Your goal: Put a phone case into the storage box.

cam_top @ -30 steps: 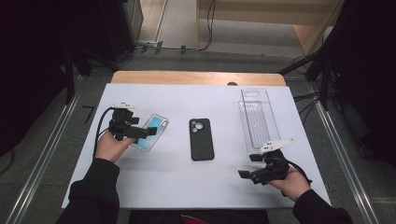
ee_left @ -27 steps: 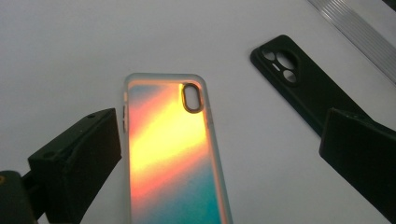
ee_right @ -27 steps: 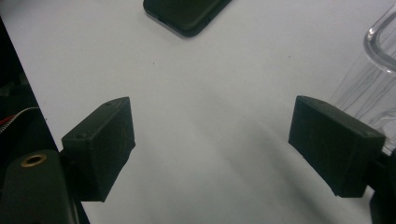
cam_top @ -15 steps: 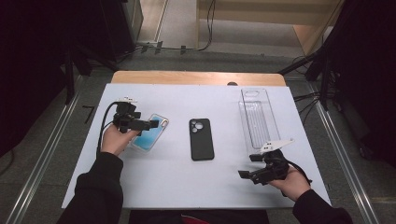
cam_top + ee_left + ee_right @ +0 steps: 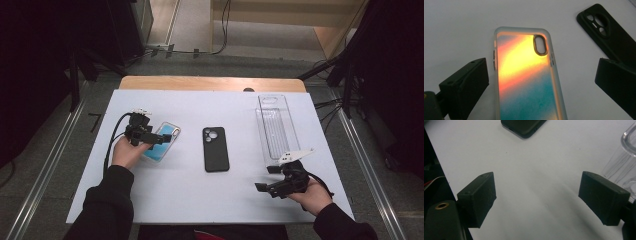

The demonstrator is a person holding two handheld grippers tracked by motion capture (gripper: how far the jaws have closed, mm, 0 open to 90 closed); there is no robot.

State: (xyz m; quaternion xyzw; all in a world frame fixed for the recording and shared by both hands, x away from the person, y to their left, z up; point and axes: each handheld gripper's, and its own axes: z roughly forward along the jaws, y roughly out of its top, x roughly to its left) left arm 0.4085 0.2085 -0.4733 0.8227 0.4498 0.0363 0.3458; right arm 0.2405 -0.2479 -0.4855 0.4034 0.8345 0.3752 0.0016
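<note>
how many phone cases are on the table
2: a colourful iridescent case at the left, between the left gripper's open jaws, and a black case lying in the middle.

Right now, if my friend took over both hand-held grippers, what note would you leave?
Left hand-held gripper: open, jaws on either side of the colourful phone case, not pressing it.
Right hand-held gripper: open, empty, over bare table.
Black phone case lies mid-table; clear tray lies at the right, apparently empty.
Done: nothing picked up.
Left: probably grip the colourful case.
</note>
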